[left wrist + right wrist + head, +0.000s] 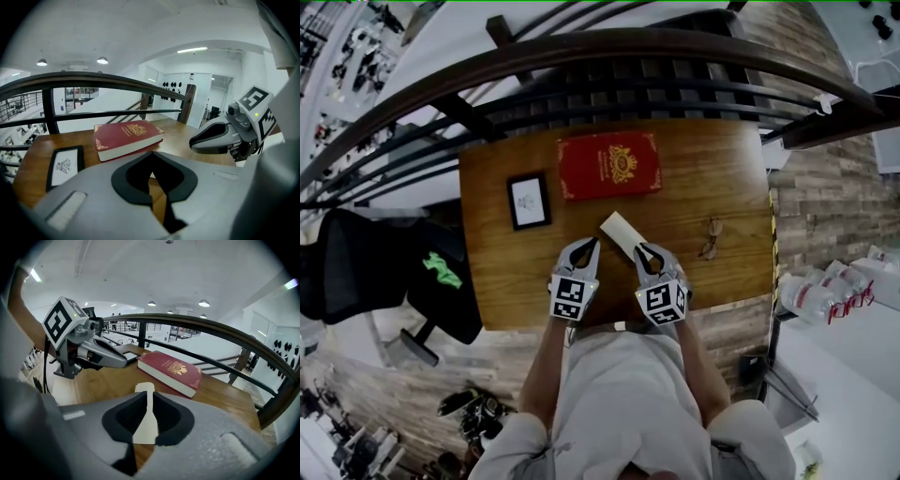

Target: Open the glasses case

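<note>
Here, in the head view, you hold both tools low over the wooden worktop. The left tool and right tool flank the near end of the cream glasses case. The case lies slantwise and apparently shut at mid-worktop, in front of a red book. A framed picture lies to its left and a pair of glasses well to its right. The right tool's tip sits just beside the case's near corner; whether it touches cannot be told.

In the left gripper view, your left tool points toward the red book, its jaws drawn together with nothing between them.

In the right gripper view, your right tool has its jaws a narrow slit apart. The glasses case shows through that slit, lying on the wood beyond and not pinched.

The step in hand looks like the approach, since the case is neither gripped nor opened yet. The next move likely calls for one tool to steady the base while the other finds the lid's edge and lifts it. Your left tool's jaws would need to part first.
</note>
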Demonstrator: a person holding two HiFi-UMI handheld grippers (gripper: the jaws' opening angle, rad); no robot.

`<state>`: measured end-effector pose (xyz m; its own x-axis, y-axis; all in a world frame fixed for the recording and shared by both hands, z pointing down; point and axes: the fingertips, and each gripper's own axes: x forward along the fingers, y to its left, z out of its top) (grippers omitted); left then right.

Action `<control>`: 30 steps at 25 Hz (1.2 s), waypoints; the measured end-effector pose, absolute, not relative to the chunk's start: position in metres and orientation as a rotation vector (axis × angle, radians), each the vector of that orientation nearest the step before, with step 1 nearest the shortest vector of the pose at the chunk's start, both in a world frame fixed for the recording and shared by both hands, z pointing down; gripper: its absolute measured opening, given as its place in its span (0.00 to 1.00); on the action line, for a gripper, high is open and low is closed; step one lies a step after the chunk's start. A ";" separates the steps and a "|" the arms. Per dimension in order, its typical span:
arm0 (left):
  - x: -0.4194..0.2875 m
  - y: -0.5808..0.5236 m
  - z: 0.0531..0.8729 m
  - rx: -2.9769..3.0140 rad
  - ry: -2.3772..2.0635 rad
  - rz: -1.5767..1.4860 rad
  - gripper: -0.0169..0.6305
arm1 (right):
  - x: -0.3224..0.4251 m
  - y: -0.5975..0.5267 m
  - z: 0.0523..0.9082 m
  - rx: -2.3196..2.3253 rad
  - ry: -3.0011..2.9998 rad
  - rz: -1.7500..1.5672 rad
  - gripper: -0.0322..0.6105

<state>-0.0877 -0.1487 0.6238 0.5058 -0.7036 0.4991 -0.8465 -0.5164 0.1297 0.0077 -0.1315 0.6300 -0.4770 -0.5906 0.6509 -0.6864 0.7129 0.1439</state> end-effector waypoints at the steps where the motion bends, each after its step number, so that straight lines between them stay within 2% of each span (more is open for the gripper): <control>1: -0.086 -0.149 0.627 2.394 -1.280 0.560 0.06 | 0.008 -0.132 0.633 0.962 -2.211 0.177 0.12; 6: -0.080 -0.150 0.644 2.384 -1.238 0.587 0.06 | 0.008 -0.131 0.649 0.943 -2.178 0.188 0.16; 17: -0.068 -0.147 0.679 2.360 -1.162 0.660 0.06 | 0.004 -0.126 0.678 0.872 -2.119 0.200 0.33; 30: -0.059 -0.153 0.705 2.312 -1.120 0.723 0.06 | 0.001 -0.121 0.705 0.806 -2.067 0.218 0.45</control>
